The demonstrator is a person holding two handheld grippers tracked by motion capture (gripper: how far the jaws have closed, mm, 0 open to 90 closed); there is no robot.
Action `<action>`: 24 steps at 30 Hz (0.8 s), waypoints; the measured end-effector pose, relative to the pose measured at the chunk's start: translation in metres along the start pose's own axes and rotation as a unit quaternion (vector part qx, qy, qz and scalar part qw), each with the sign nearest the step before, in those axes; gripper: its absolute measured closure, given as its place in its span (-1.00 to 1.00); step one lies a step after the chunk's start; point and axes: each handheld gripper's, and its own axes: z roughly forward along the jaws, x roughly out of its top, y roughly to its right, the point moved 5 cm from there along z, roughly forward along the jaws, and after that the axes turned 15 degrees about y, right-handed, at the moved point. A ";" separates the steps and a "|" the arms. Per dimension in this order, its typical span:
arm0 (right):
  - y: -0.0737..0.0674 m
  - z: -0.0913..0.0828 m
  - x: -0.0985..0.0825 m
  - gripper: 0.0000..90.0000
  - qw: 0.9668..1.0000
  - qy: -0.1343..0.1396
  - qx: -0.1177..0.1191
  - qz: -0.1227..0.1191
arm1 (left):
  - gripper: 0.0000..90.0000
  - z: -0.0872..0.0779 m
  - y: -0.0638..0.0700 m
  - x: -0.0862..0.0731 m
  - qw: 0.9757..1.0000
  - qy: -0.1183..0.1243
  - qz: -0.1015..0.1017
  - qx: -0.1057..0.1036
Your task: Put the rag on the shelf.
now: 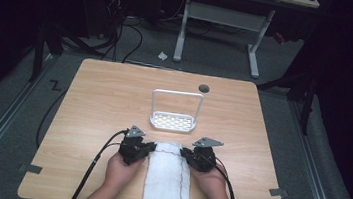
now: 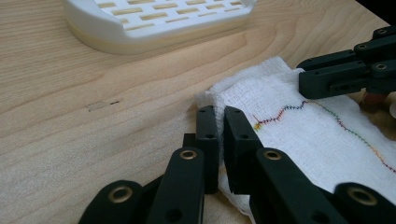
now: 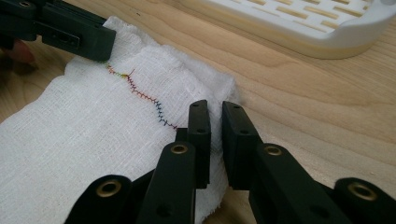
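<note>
A white gauze cloth (image 1: 167, 184) with a coloured zigzag stitch lies as a long folded strip, running from the table's near edge toward the middle. My left gripper (image 1: 151, 148) is shut on the cloth's far left corner; in the left gripper view the fabric (image 2: 303, 135) is pinched between the nearly touching jaws of the gripper (image 2: 218, 114). My right gripper (image 1: 183, 153) is shut on the far right corner, and the cloth (image 3: 84, 121) passes between its jaws (image 3: 215, 109). Each gripper view also shows the other gripper, the right (image 2: 303, 77) and the left (image 3: 109, 44), on the opposite corner.
A white slotted tray (image 1: 159, 124) with a tall loop handle stands just beyond the cloth, close in both gripper views (image 2: 140, 32) (image 3: 327, 37). A grey round cap (image 1: 204, 88) sits near the table's far edge. A white desk frame (image 1: 224, 17) stands on the floor behind.
</note>
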 end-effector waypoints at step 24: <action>-0.013 -0.018 0.014 0.87 0.998 0.060 -0.008 -0.020 | 0.90 -0.020 0.004 0.005 0.997 0.077 0.004 -0.025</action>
